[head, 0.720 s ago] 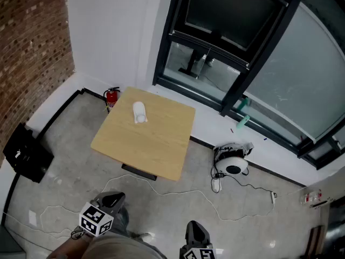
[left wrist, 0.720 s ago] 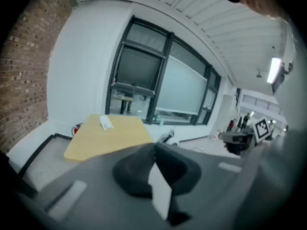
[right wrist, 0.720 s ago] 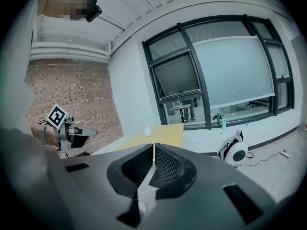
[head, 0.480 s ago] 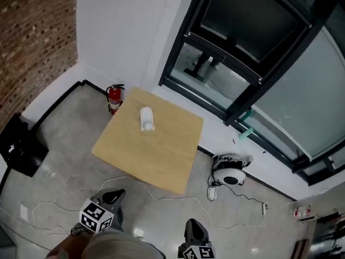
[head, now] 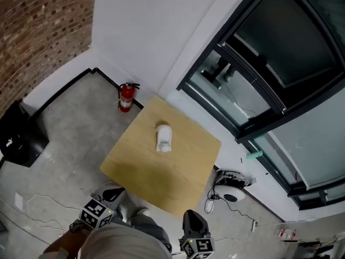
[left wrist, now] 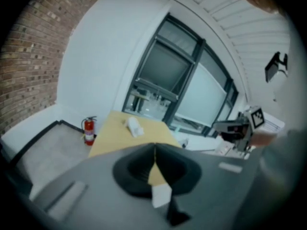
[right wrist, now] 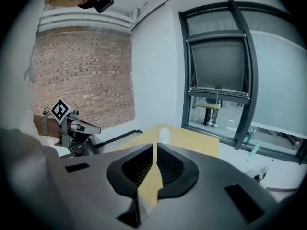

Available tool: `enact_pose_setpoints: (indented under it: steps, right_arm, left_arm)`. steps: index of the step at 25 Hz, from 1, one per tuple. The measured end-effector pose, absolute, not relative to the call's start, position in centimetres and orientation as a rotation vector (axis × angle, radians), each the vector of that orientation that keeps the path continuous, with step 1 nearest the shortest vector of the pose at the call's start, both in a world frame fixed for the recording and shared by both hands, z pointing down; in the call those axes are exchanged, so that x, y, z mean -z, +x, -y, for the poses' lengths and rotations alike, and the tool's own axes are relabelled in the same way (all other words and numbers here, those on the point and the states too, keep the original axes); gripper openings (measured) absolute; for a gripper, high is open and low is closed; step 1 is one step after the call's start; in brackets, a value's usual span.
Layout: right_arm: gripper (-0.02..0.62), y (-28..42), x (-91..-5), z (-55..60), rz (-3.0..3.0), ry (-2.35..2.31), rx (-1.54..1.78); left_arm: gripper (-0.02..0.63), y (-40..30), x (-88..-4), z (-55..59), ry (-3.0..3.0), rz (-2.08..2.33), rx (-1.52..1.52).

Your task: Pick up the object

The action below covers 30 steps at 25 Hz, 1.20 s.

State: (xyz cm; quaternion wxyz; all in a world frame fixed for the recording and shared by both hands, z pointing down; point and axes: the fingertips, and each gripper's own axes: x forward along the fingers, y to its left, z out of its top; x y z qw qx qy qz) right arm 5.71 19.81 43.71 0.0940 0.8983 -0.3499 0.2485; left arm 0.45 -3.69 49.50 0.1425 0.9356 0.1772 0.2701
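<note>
The object [head: 163,137] is a small white lump, longish and rounded like a roll or a soft bottle (too small to tell which). It lies on its side on the tan square table [head: 178,185], a little toward 12 o'clock from the table's middle, well apart from every edge. Nothing else is on the top.

My left gripper [head: 111,194] hangs off the table's 7 o'clock corner, above the floor, with its jaws pressed together and empty. My right gripper [head: 192,219] is off the 5 o'clock edge, its jaws also together with nothing in them. Both are well apart from the object.

In the left gripper view the object [left wrist: 134,126] shows at 11 o'clock above the closed tips. In the right gripper view it [right wrist: 164,134] sits at 12 o'clock.

A red fire extinguisher [head: 126,97] stands at the table's 10 o'clock corner by the wall.
</note>
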Motion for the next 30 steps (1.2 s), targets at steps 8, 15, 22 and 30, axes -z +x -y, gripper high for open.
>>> enact_pose_setpoints:
  steps: [8, 15, 22, 30]
  right_arm:
    - [0.014, 19.9, -48.6, -14.8, 1.392, 2.326, -0.827]
    - [0.016, 30.5, -52.3, -5.5, 1.593, 1.906, -0.712]
    - [0.208, 35.6, -59.0, 1.3, 1.649, 1.483, -0.776]
    - [0.338, 37.8, -67.4, 5.4, 1.542, 0.99, -0.675]
  left_arm:
    - [0.003, 4.9, -50.4, 6.5, 2.618, -0.106, -0.79]
    - [0.004, 4.6, -50.8, 7.0, 2.545, 0.143, -0.751]
    - [0.003, 5.1, -51.0, 6.6, 2.467, 0.253, -0.769]
    - [0.003, 2.8, -51.7, 6.1, 2.389, 0.366, -0.747]
